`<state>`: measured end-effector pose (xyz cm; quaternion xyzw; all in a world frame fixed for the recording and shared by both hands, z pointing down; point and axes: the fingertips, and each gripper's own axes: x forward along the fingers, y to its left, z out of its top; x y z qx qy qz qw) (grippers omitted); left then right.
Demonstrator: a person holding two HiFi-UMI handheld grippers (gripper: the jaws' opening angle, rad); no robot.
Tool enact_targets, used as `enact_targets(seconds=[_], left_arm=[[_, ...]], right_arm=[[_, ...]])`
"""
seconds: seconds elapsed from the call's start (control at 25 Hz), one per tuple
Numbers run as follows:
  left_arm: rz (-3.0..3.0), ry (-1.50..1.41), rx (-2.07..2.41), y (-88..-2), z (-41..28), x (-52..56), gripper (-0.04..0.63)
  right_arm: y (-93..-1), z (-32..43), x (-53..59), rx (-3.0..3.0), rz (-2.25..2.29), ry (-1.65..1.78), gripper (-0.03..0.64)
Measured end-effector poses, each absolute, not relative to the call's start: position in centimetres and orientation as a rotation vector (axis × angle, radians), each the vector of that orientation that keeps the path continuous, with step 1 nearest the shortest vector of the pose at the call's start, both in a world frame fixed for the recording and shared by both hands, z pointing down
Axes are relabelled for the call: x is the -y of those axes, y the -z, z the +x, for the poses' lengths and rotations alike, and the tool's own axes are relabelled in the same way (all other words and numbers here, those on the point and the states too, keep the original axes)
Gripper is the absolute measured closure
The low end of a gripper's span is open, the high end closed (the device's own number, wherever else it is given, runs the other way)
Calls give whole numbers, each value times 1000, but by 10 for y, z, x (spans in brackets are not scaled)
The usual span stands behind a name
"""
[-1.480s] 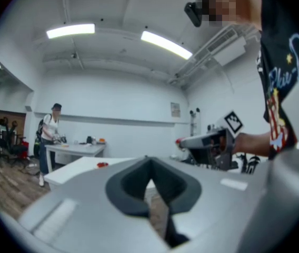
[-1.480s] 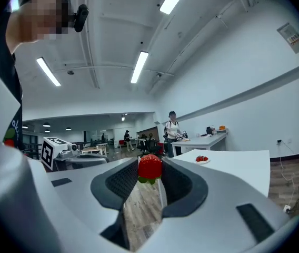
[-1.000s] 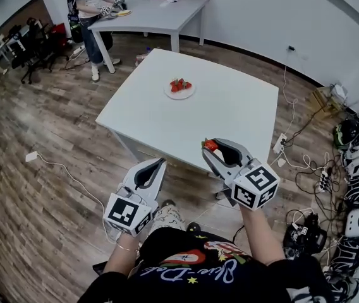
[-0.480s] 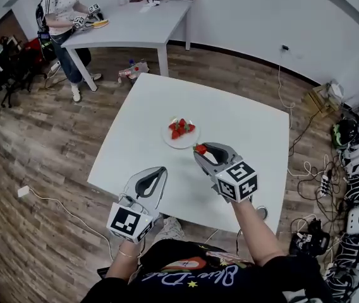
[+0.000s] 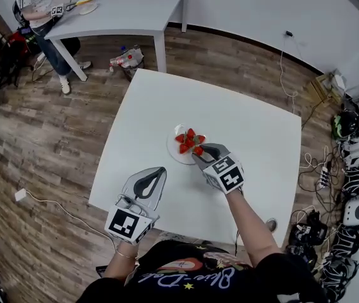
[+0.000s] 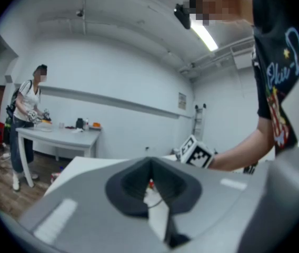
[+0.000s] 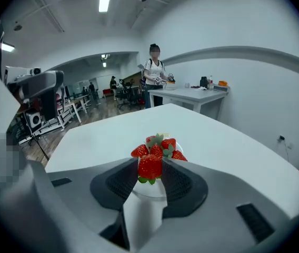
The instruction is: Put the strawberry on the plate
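A white plate (image 5: 172,151) with several strawberries (image 5: 188,138) on it lies near the middle of the white table (image 5: 255,137). My right gripper (image 5: 199,152) is shut on a red strawberry (image 5: 198,149) and holds it over the plate's near right rim. In the right gripper view the held strawberry (image 7: 150,167) sits between the jaws of the right gripper (image 7: 150,171), just in front of the pile (image 7: 161,146) on the plate (image 7: 150,191). My left gripper (image 5: 158,172) hangs over the table's near left part, shut and holding nothing. The left gripper (image 6: 149,166) shows closed jaws.
A second white table (image 5: 126,8) stands at the back, with a person (image 5: 40,5) at its left end. Cables and headsets (image 5: 350,169) lie on the wooden floor to the right. The table's near edge (image 5: 167,229) is close to my body.
My right gripper has carried the strawberry forward from the table's near edge to just over the plate. I have stepped closer to the table. The left gripper stays low and shut.
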<state>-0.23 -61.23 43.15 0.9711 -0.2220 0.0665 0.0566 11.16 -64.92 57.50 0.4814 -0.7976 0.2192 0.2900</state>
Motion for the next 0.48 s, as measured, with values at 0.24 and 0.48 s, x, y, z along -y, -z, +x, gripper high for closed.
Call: enact_targets(seconds=[0.24, 0.48], left_arm=[[2914, -218, 645, -447, -6, 626, 597], [2937, -264, 655, -452, -8, 630, 597]], right_arm=[[-600, 112, 654, 2067, 1251, -625, 471], [-611, 108, 657, 2034, 1204, -622, 471]])
